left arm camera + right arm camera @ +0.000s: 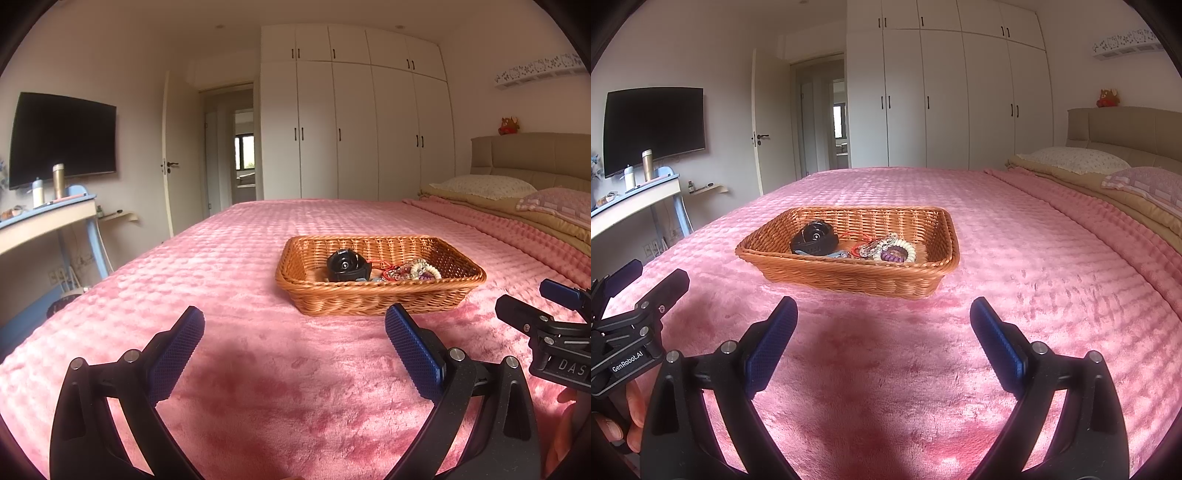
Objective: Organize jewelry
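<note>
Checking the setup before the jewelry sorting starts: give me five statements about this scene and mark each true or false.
1. The wicker basket sits on the pink blanket. True.
2. The left tongs are shut on a bracelet. False: they are open and empty, above the blanket short of the basket.
3. A black round object lies in the basket beside the beaded bracelets. True.
4. The basket is empty. False: it holds the black object, bracelets and a red cord.
5. The right tongs are open and hold nothing. True.
</note>
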`<state>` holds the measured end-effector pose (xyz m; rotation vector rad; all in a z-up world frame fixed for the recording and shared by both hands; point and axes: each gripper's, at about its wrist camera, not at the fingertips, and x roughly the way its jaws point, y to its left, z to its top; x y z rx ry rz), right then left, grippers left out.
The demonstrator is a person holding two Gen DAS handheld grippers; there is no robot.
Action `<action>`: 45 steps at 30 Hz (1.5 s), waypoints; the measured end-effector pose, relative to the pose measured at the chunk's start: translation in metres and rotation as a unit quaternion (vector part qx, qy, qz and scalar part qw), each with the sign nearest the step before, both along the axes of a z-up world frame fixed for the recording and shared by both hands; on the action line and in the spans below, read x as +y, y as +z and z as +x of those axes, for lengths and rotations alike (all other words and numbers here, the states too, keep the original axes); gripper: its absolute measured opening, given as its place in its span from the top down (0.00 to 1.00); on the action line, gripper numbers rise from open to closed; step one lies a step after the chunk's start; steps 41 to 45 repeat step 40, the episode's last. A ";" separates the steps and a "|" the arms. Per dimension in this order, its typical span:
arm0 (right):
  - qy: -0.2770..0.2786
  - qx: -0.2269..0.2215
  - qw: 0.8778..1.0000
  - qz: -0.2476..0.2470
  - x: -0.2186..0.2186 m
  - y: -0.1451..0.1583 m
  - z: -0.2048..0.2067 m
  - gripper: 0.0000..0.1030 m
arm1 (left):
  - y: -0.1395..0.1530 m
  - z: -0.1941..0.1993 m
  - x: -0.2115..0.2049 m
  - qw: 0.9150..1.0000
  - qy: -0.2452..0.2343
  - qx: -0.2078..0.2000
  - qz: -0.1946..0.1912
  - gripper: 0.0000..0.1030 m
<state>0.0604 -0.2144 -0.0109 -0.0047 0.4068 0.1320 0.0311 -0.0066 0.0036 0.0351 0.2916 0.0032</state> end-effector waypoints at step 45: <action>0.001 0.002 1.000 -0.001 0.001 -0.001 0.001 0.12 | -0.003 0.008 0.005 1.000 -0.002 0.021 -0.016 0.07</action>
